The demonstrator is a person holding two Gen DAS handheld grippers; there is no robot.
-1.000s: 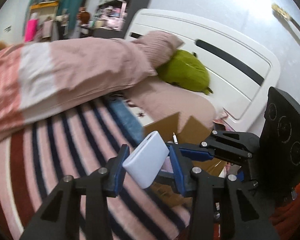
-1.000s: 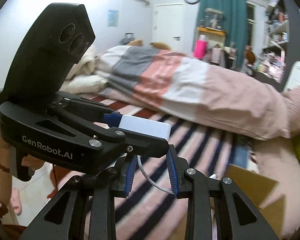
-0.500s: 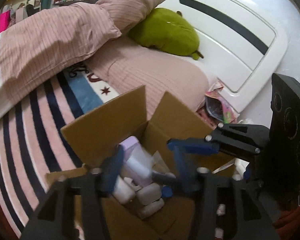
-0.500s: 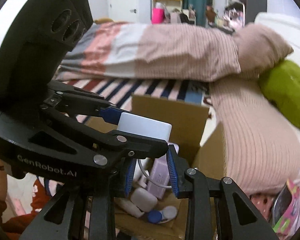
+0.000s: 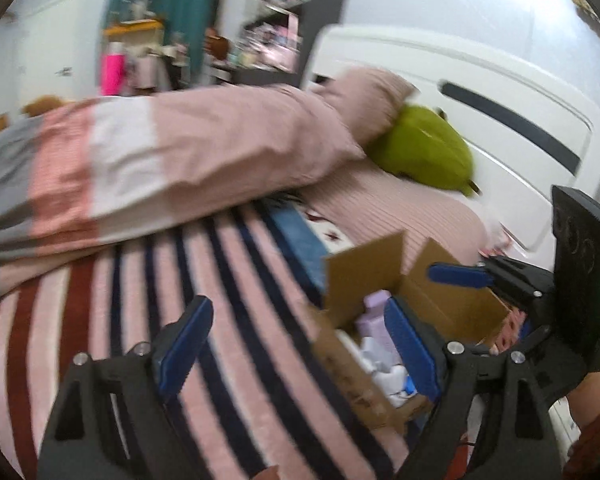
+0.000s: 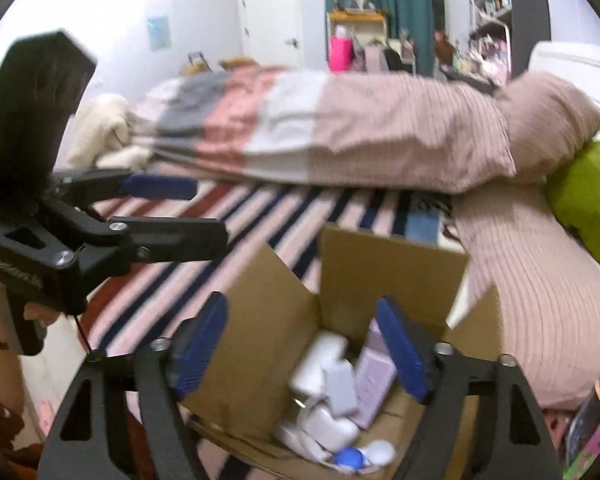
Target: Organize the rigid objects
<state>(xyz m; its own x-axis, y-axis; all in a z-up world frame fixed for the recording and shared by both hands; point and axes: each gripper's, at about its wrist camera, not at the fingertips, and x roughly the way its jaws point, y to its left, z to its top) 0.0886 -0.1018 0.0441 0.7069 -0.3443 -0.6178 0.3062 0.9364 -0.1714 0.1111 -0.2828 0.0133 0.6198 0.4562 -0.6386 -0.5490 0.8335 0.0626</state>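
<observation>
An open cardboard box (image 6: 392, 276) sits on the striped bed; it also shows in the left wrist view (image 5: 364, 268). Inside lie several white chargers (image 6: 320, 364), a lilac box (image 6: 376, 380) and a blue-and-white round thing (image 6: 352, 458). My right gripper (image 6: 300, 356) is open and empty, just above the box. My left gripper (image 5: 296, 348) is open and empty, over the blanket at the box's left; in the right wrist view it is at the left (image 6: 172, 212). The right gripper's fingers (image 5: 456, 276) show beyond the box.
A striped pink, navy and red blanket (image 5: 140, 300) covers the bed. A folded duvet (image 5: 160, 160), a pink pillow (image 6: 552, 116) and a green plush (image 5: 424, 152) lie beyond. A white headboard (image 5: 500, 92) is on the right.
The white charger held by the left gripper is gone from it and both grippers have opened. The left gripper has swung up and left away from the box.
</observation>
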